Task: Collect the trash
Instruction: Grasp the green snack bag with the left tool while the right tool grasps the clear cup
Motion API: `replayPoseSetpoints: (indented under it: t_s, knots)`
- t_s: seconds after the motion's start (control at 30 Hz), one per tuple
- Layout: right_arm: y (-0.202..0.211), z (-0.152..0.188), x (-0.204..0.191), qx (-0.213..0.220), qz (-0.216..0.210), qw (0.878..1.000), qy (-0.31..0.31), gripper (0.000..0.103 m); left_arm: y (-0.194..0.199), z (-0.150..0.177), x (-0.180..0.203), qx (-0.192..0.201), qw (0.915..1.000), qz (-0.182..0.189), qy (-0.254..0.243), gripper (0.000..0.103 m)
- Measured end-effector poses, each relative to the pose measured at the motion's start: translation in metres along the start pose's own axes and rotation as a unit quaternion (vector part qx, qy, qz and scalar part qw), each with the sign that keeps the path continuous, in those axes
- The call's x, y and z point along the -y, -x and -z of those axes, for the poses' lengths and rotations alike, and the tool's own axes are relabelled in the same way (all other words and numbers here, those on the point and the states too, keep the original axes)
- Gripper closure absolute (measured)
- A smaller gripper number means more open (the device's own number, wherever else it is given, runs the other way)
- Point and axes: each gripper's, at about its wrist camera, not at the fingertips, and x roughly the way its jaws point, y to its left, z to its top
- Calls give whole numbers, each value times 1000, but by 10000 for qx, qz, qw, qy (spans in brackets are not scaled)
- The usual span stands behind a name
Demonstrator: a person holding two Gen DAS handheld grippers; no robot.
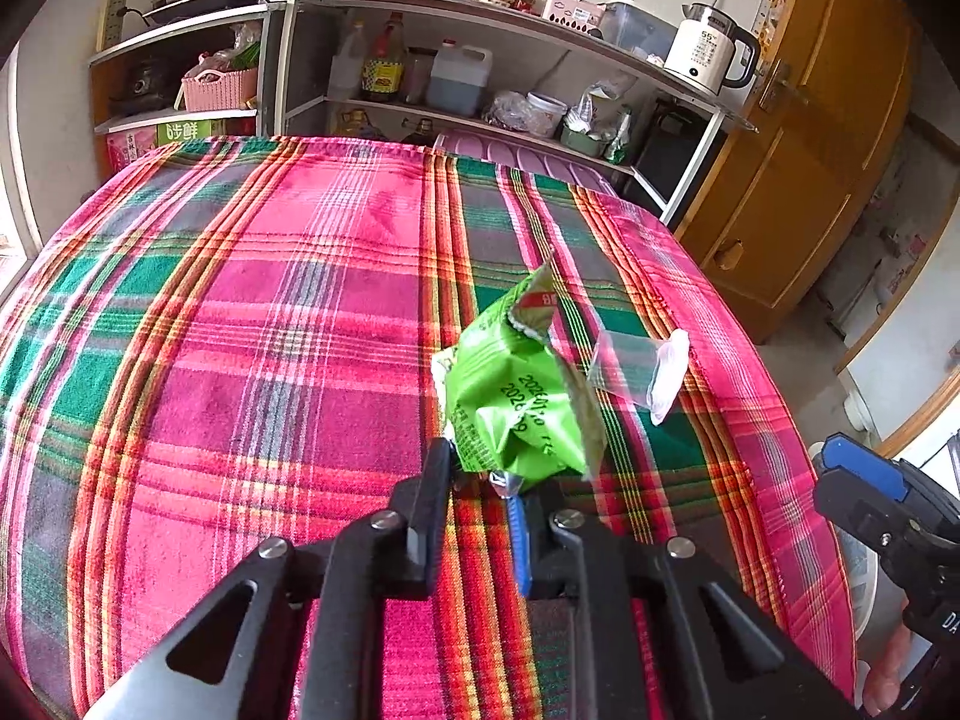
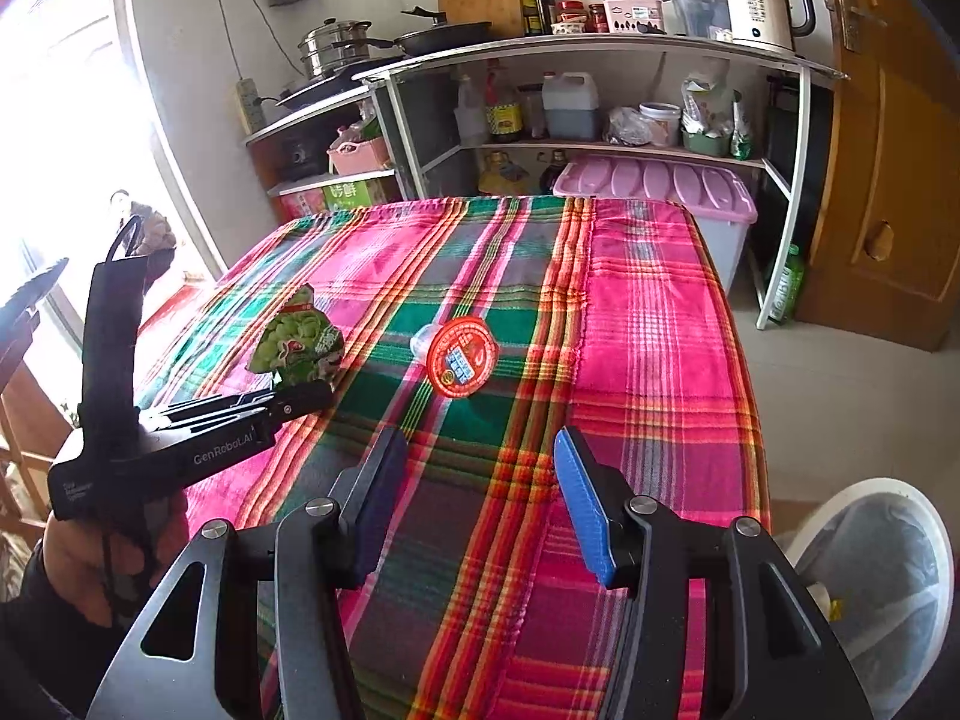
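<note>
My left gripper [image 1: 480, 474] is shut on a crumpled green snack wrapper [image 1: 516, 396] and holds it just above the plaid tablecloth [image 1: 240, 330]. The wrapper also shows in the right wrist view [image 2: 297, 339], held by the left gripper [image 2: 300, 390]. A small clear plastic cup with a red foil lid [image 2: 462, 357] lies on its side on the cloth; it shows in the left wrist view [image 1: 642, 372] just right of the wrapper. My right gripper [image 2: 480, 480] is open and empty, nearer than the cup; it shows at the left wrist view's right edge [image 1: 870, 480].
A white bin lined with a bag [image 2: 870, 576] stands on the floor right of the table. Shelves [image 2: 600, 60] with bottles, pans and a kettle [image 2: 762, 0] stand behind the table. A wooden door [image 2: 888, 150] is at right.
</note>
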Motion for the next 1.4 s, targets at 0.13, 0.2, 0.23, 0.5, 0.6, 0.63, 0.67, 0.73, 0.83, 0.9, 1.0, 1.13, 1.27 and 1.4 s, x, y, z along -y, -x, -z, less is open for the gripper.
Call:
replayPoseSetpoints:
  t_s: [0.13, 0.2, 0.23, 0.5, 0.6, 0.63, 0.67, 0.73, 0.83, 0.9, 1.0, 1.13, 1.27, 1.4]
  knots:
    - [-12, -7, -2, -72, -30, 9999, 94, 50, 6, 1, 0, 95, 9999, 88, -37, 94]
    - [-21, -10, -3, -123, -57, 9998, 115, 50, 10, 1, 0, 164, 9998, 136, -63, 96]
    - [-24, -11, -3, -145, -72, 9998, 137, 50, 13, 2, 1, 198, 9996, 159, -88, 98]
    - [-52, -17, -10, -254, -68, 9989, 387, 45, 31, 4, -4, 440, 9987, 182, -191, 99]
    - [-63, -21, -11, -309, -98, 9984, 462, 44, 35, 4, -9, 470, 9987, 156, -132, 99]
    - [-67, -22, -11, -323, -104, 9982, 488, 44, 36, 4, -11, 473, 9987, 151, -118, 99]
    - [-70, -24, -11, -335, -85, 9981, 515, 43, 36, 4, -12, 471, 9987, 155, -103, 99]
    - [-77, -28, -11, -352, -61, 9976, 586, 43, 36, 5, -15, 460, 9988, 162, -85, 99]
    - [-84, -32, -9, -385, -116, 9972, 627, 43, 36, 6, -17, 438, 9988, 180, -80, 99]
    - [-91, -36, -7, -433, -155, 9967, 662, 43, 36, 7, -17, 423, 9989, 202, -82, 99]
    - [-99, -38, -6, -545, -216, 9962, 642, 43, 34, 6, -17, 410, 9989, 225, -91, 99]
    - [-98, -39, -2, -542, -362, 9963, 563, 54, 31, 7, -17, 379, 9990, 231, -91, 99]
    - [-97, -38, -2, -529, -357, 9966, 515, 57, 30, 7, -16, 356, 9990, 233, -103, 99]
    - [-88, -37, -2, -461, -360, 9975, 407, 57, 32, 8, -13, 356, 9991, 214, -127, 99]
